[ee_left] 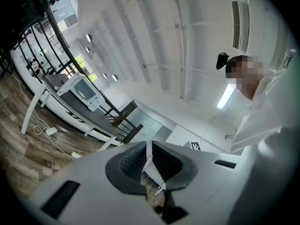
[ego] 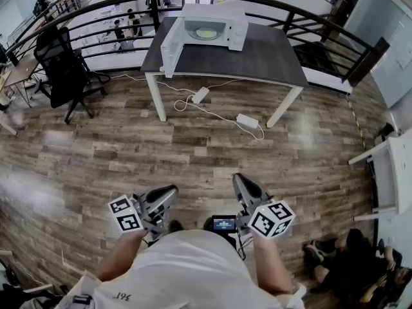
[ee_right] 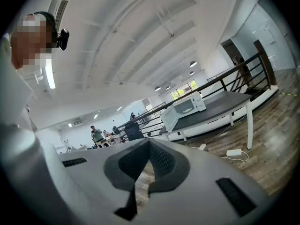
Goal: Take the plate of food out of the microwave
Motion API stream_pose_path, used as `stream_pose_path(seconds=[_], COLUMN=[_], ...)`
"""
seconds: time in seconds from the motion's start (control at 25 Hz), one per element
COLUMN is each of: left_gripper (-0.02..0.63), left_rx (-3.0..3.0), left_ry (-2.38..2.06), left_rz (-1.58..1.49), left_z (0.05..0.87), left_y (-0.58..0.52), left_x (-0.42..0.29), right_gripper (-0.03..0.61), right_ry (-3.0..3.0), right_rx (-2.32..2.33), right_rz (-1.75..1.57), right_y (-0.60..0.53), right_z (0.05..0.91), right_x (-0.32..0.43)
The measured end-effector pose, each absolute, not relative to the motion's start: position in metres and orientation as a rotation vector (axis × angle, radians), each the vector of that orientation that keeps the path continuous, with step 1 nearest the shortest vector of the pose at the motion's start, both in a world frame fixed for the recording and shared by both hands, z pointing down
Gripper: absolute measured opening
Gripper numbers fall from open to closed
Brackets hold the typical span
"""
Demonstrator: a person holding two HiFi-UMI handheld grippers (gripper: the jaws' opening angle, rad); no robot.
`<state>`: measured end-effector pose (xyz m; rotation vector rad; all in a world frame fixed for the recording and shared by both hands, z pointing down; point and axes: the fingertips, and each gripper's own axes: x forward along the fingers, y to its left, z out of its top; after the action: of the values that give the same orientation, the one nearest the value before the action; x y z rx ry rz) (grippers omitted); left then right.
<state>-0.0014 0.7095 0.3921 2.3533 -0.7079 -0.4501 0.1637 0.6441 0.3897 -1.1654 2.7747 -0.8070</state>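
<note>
A white microwave point(ego: 209, 26) stands on a dark table point(ego: 257, 63) far across the wooden floor, its door point(ego: 171, 47) swung open to the left. Inside it lies a pale plate of food point(ego: 206, 33). Both grippers are held low, close to the person's body and several steps from the table. My left gripper point(ego: 171, 190) and my right gripper point(ego: 239, 179) point toward the table, jaws together with nothing between them. The left gripper view shows the microwave point(ee_left: 79, 91) small at the left beyond its shut jaws point(ee_left: 149, 145). The right gripper view shows it point(ee_right: 187, 106) past the jaws point(ee_right: 149, 142).
A white power strip point(ego: 200, 94), an adapter point(ego: 246, 120) and cables lie on the floor under the table. A black office chair point(ego: 64, 66) stands at the left. A dark railing point(ego: 322, 19) curves behind the table. A white table point(ego: 389, 172) and a seated person point(ego: 351, 266) are at the right.
</note>
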Motion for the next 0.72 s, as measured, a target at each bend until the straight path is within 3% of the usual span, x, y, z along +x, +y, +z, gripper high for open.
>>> stream_pose_path(seconds=[0.72], left_gripper=[0.041], left_rx=[2.36], left_ry=[-0.711], left_rz=[-0.446], left_z=[0.3883], left_y=[0.7051], left_x=[-0.0007], right_gripper=[-0.011], right_ry=[2.809], right_rx=[-1.151], right_rz=[-0.773], right_y=[0.6354], right_z=[0.3836], right_x=[0.159])
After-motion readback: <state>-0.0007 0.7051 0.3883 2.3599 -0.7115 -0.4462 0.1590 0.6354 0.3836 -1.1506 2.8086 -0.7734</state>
